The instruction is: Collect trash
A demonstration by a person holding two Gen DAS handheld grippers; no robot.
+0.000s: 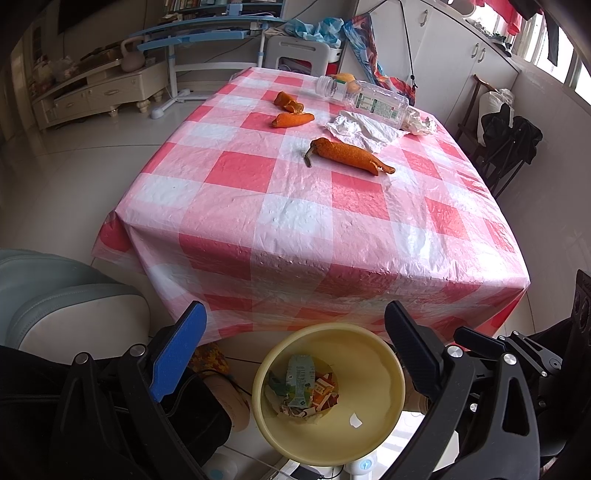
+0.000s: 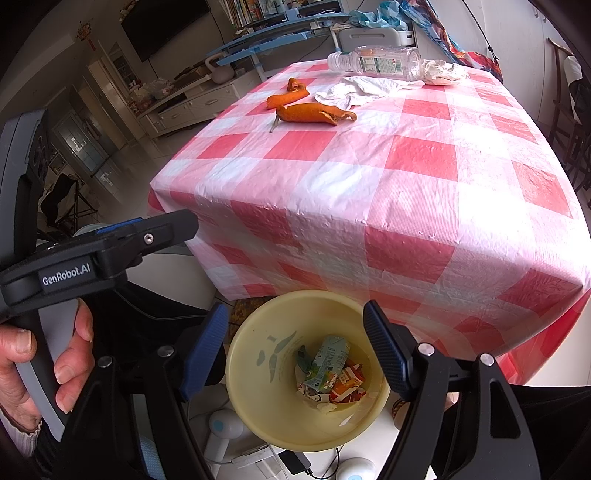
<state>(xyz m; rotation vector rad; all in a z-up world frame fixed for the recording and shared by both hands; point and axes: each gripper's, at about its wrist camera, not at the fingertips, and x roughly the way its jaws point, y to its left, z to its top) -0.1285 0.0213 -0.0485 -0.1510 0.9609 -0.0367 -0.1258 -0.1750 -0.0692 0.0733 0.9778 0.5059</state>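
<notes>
A yellow bin (image 1: 376, 373) (image 2: 255, 369) stands on the floor below the table's near edge, with crumpled cartons and wrappers (image 1: 303, 387) (image 2: 328, 373) at its bottom. Both grippers hover over it. My left gripper (image 1: 295, 325) is open and holds nothing. So is my right gripper (image 2: 295, 325). On the red-checked tablecloth (image 1: 295, 206) (image 2: 406, 177) lie three orange peels (image 1: 351, 155) (image 2: 314, 112), a crumpled white tissue (image 1: 362, 129) (image 2: 362, 88) and an empty clear plastic bottle (image 1: 365, 99) (image 2: 376, 61) on its side. A hand (image 2: 33, 373) holds the left gripper's handle.
A grey-white cushioned seat (image 1: 55, 302) is left of the bin. Cables and small white devices (image 2: 229, 428) lie on the floor by the bin. A dark folding chair (image 1: 506, 140) stands right of the table. A white stool (image 1: 295, 51) and a blue desk (image 1: 207, 33) are beyond it.
</notes>
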